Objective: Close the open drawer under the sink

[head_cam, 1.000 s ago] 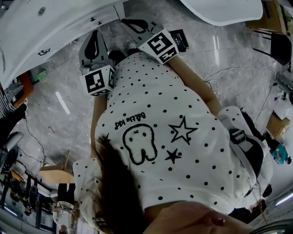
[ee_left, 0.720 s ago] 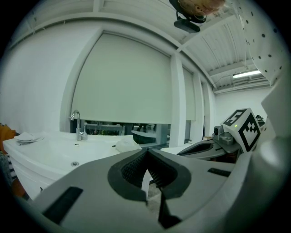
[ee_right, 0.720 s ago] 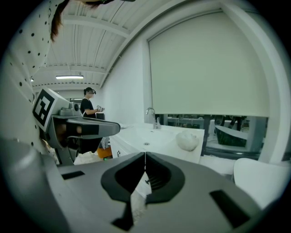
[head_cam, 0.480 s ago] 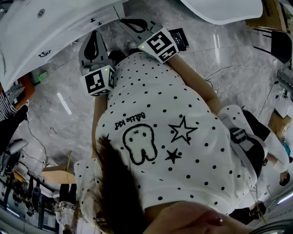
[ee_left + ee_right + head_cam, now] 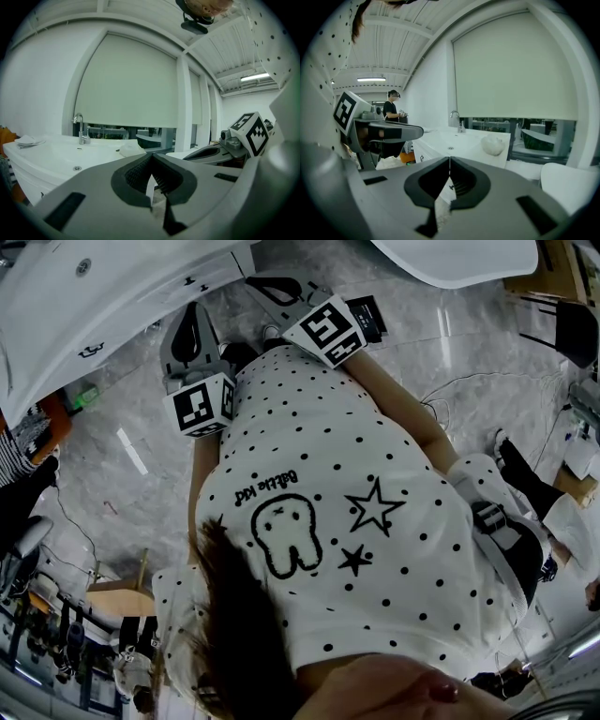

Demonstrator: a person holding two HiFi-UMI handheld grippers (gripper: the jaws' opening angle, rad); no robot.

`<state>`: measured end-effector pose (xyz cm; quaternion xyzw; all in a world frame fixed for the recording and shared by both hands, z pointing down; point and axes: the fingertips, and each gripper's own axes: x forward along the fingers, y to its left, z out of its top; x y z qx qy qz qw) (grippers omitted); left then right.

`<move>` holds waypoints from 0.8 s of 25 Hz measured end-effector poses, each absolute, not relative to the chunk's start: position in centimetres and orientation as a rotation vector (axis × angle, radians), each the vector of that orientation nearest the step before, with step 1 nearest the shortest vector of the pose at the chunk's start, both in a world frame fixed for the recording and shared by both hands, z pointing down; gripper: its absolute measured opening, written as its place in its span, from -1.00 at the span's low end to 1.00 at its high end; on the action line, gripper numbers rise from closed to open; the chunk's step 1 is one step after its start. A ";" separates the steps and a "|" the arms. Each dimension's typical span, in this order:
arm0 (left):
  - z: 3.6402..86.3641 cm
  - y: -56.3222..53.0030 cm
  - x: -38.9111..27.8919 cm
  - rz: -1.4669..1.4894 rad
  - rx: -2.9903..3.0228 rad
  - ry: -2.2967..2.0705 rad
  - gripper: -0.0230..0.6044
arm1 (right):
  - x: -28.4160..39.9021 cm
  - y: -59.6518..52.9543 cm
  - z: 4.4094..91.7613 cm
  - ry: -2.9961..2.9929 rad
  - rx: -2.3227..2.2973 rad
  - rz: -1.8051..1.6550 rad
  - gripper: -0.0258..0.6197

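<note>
The white sink vanity [image 5: 66, 306] fills the head view's upper left, with small dark handles [image 5: 89, 349] on its front. From here I cannot tell whether any drawer stands out. My left gripper [image 5: 194, 310] hovers over the floor just off that front, jaws shut and empty. My right gripper [image 5: 255, 283] floats beside it, near the vanity's corner, also shut and empty. The left gripper view shows the basin and faucet [image 5: 80, 129] beyond the shut left gripper [image 5: 151, 158]. The right gripper view has the vanity [image 5: 454, 140] ahead of the shut right gripper [image 5: 450, 161].
A white bathtub [image 5: 450, 263] lies at the top right. A crumpled white wad [image 5: 492, 145] rests on the counter. Cables [image 5: 459, 390] trail over the marble floor. Bystanders stand at the left edge [image 5: 23, 474] and the right edge [image 5: 525, 479]. An orange object [image 5: 407, 157] sits by the vanity.
Both grippers stay where they were. At the right edge of the head view a bystander's legs have moved into sight.
</note>
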<state>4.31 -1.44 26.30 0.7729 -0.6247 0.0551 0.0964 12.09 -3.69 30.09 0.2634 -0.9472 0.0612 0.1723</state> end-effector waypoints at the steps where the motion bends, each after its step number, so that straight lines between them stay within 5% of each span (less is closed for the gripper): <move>1: 26.3 -1.4 4.3 0.161 2.289 -1.850 -0.91 | 12.1 -3.7 30.1 -2.687 0.749 0.173 -0.87; 20: 26.3 -1.5 4.1 0.148 2.277 -1.848 -0.91 | 12.1 -3.7 30.2 -2.672 0.742 0.173 -0.88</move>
